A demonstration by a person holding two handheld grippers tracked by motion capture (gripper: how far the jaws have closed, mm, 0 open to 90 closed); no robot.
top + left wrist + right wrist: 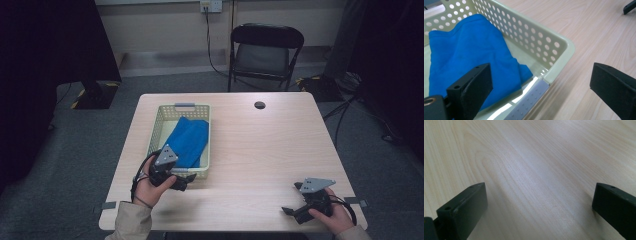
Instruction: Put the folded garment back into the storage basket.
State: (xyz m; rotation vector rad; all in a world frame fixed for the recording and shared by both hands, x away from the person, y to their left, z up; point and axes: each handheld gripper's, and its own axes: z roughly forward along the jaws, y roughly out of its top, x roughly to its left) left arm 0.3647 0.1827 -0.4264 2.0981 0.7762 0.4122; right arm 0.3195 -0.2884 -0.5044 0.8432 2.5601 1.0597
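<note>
Blue folded cloth (471,57) lies inside the pale perforated plastic basket (541,47) on the wooden table (260,150). The left gripper (541,82) straddles the basket's near corner, jaws wide and empty, likely approaching the cloth; next it must dip inward. The right gripper (539,202) rests spread apart, well away.

Light wooden table (260,150), pale perforated basket (156,125) on its left half

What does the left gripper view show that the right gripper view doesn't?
The left gripper view alone has the blue cloth lying in the perforated basket, with the left gripper open astride the basket's near corner. The right gripper view alone has the right gripper, open above bare wood. Both share the wooden table.
</note>
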